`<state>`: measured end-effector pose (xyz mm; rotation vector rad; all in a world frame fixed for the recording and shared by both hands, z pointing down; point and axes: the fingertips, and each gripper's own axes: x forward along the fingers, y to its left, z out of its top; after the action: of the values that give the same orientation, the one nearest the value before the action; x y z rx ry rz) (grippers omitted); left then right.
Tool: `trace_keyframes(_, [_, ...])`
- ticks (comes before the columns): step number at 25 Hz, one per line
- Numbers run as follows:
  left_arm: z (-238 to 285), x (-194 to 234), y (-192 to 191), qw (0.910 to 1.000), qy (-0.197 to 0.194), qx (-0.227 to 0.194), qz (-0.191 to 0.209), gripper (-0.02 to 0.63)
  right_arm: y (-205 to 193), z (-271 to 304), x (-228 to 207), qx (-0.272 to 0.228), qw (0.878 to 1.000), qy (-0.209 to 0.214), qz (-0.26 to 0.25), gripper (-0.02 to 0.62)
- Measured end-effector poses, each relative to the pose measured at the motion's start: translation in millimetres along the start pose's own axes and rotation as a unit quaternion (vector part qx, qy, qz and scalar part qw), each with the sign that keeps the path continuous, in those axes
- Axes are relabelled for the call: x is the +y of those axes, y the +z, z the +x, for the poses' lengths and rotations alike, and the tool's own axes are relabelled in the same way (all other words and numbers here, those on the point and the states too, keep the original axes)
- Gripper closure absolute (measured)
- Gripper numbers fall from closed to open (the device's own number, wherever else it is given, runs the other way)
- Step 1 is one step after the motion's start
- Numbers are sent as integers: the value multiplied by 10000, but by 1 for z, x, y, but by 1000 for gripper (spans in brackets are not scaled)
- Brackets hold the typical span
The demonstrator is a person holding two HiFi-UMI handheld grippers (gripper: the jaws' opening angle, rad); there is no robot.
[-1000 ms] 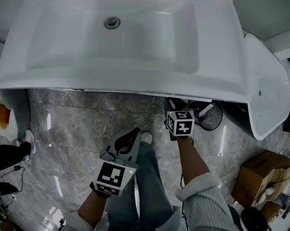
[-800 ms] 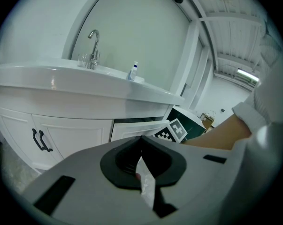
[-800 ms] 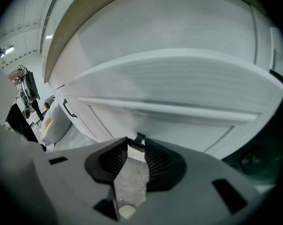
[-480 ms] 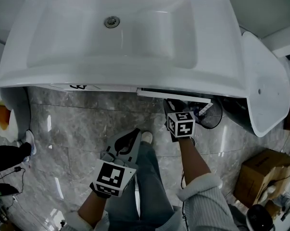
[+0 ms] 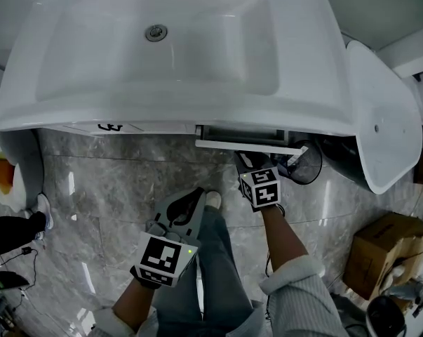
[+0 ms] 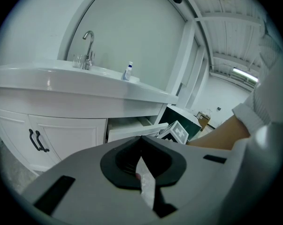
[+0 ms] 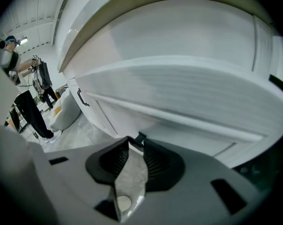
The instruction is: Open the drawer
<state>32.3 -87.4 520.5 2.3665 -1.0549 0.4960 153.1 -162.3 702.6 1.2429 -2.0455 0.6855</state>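
Observation:
The white drawer [image 5: 243, 144] under the right part of the sink [image 5: 71, 83] stands partly pulled out; the left gripper view shows it [image 6: 132, 130] open too. My right gripper [image 5: 245, 157] is at the drawer's front, below the sink edge. In the right gripper view its jaws [image 7: 136, 142] are closing, with the small dark drawer handle [image 7: 140, 137] pinched at their tips. My left gripper [image 5: 194, 192] hangs lower, over the floor and apart from the cabinet. Its jaws [image 6: 141, 139] meet with nothing between them.
Left of the drawer is a cabinet door with dark handles [image 6: 38, 141]. A faucet [image 6: 88, 48] and a small bottle [image 6: 127, 71] stand on the sink. A white fixture [image 5: 383, 118], a black round object [image 5: 302, 163] and a cardboard box [image 5: 383, 255] lie right. My legs [image 5: 211, 272] are below.
The drawer has slid out from under the sink edge, and my right gripper has come back toward me with it. The left gripper has stayed where it was.

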Motion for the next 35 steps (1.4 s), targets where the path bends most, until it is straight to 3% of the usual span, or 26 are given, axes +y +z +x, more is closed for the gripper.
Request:
trace_keyframes(20, [-7,-11,-8,9998,-173,55,99,589,-28,-20,14,97,9971,579,-481,528])
trace_keyframes(26, [-6,-9,-7,9997,-208,49,103,589,-27,-22,17,238,9901,736,-1171,548])
trace_keyframes(35, [-8,-10,-8,9996,-258,62,138,589,-41,-31,23,301,9858,914,-1374,558])
